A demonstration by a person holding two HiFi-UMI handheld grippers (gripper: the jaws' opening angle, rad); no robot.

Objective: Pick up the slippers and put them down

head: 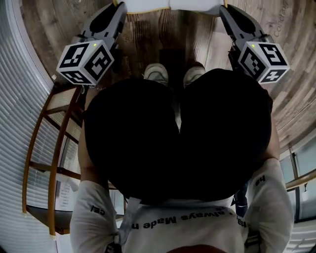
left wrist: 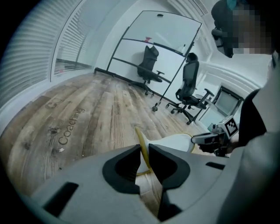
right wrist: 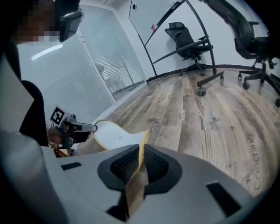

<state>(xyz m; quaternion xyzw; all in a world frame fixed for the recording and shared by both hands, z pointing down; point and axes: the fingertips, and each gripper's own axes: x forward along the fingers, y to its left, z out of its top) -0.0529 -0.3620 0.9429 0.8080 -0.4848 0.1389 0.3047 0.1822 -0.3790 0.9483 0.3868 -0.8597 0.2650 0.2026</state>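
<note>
A white slipper [head: 170, 5] with a yellow rim hangs between my two grippers at the top edge of the head view, above the wooden floor. My left gripper [head: 118, 7] is shut on one end of it. In the left gripper view the yellow rim stands pinched between the jaws [left wrist: 144, 154], and the white slipper [left wrist: 173, 142] runs right toward the other gripper [left wrist: 215, 138]. My right gripper [head: 222, 8] is shut on the other end. In the right gripper view the slipper [right wrist: 116, 133] shows a tan underside inside the gripper [right wrist: 141, 162]. Only one slipper can be made out.
The person's two white shoes [head: 157, 73] stand on the plank floor below the slipper. A wooden frame [head: 54, 123] stands at the left by the blinds. Office chairs [left wrist: 148, 68] and a whiteboard [left wrist: 162, 30] are far across the room.
</note>
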